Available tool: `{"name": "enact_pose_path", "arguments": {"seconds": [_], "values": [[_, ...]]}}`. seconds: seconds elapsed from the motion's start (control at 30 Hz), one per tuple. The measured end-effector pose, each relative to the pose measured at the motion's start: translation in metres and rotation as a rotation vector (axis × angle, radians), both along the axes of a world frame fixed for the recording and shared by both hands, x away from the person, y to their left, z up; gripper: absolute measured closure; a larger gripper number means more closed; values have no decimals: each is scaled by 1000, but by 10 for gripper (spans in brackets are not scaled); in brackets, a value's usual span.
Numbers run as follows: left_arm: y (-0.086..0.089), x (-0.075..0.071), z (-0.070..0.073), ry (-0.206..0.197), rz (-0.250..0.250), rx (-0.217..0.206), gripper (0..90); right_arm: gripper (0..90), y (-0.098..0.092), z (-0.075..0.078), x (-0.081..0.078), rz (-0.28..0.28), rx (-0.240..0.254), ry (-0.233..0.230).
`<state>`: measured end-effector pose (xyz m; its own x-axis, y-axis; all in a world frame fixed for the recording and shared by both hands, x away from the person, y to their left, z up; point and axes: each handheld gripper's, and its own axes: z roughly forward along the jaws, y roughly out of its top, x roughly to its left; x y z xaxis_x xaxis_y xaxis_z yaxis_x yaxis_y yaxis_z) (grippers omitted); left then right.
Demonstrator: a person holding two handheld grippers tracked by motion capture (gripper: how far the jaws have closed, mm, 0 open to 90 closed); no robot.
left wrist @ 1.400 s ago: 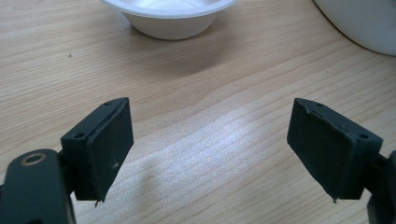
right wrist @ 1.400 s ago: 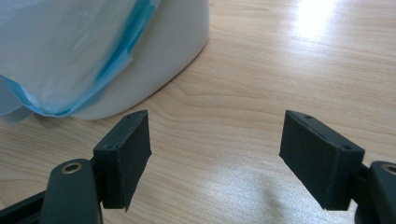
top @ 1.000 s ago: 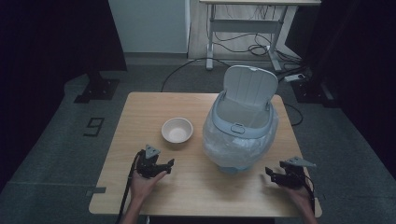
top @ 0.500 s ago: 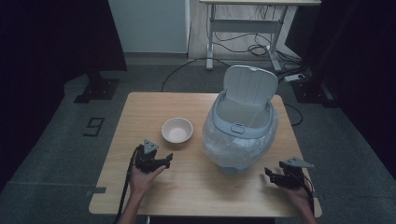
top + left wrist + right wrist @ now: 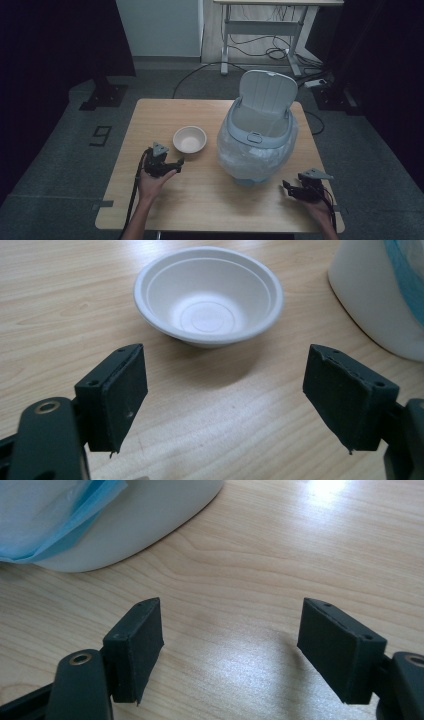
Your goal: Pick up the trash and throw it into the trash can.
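The bowl (image 5: 189, 139) stands upright and empty on the table (image 5: 210, 200), left of centre toward the far edge, just beside the bin (image 5: 257, 145) and apart from it. The left gripper (image 5: 172, 164) points at the bowl with jaws wide apart on nothing; the right gripper (image 5: 289, 186), near the right front corner, is likewise spread and empty. The bowl is probably thin, light, easily crushed disposable ware that slides readily: pinch the near rim gently, one pad inside and one outside.

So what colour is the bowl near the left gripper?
Plain white; the bowl shows best in the left gripper view.
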<state>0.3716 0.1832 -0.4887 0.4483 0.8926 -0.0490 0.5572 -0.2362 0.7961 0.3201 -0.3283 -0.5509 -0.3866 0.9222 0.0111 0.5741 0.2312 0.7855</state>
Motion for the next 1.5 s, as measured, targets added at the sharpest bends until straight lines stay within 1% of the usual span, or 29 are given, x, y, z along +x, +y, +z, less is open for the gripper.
{"name": "enact_pose_path", "arguments": {"seconds": [0.1,0.27,0.4,0.5,0.53,0.7,0.77,0.83,0.93,1.0,1.07,1.17,1.2,1.23,1.27,1.33,1.43,1.5], "values": [[1,6,1,8,7,-14,181,267,0,-1,0,-8,3,-2],[1,19,2,11,36,11,152,270,3,-1,1,-3,-12,-4],[2,29,0,26,54,-6,146,270,3,-1,1,-2,-17,-4],[4,32,-2,29,59,-10,146,270,3,-1,1,-3,-14,-1],[5,34,-4,37,63,-14,145,270,3,-1,1,-4,-15,-1],[6,45,-8,46,69,-19,145,270,2,-1,2,-5,-15,6],[6,52,-8,54,69,0,145,270,2,-1,2,-5,-15,6],[7,59,-8,58,73,2,147,270,2,-1,2,-5,-17,9],[8,69,-10,77,77,4,148,269,2,-1,2,-5,-19,11],[8,75,-11,88,77,-1,150,270,1,-1,1,-6,-17,12],[7,79,-13,86,77,-9,152,270,1,-1,2,-5,-16,14],[4,89,-19,105,84,9,156,269,1,-1,2,-2,-14,16],[3,92,-21,110,86,9,158,269,1,-1,2,-1,-12,16],[3,92,-21,110,86,9,161,269,1,-1,2,-1,-11,16],[1,98,-24,119,91,3,165,269,0,-1,2,0,-10,16],[-1,102,-27,123,94,-1,185,269,0,-1,2,1,-9,18],[-4,106,-33,136,94,25,220,269,0,-1,3,0,-7,22],[-4,108,-36,148,90,30,263,269,0,-1,3,0,-6,22]]}}
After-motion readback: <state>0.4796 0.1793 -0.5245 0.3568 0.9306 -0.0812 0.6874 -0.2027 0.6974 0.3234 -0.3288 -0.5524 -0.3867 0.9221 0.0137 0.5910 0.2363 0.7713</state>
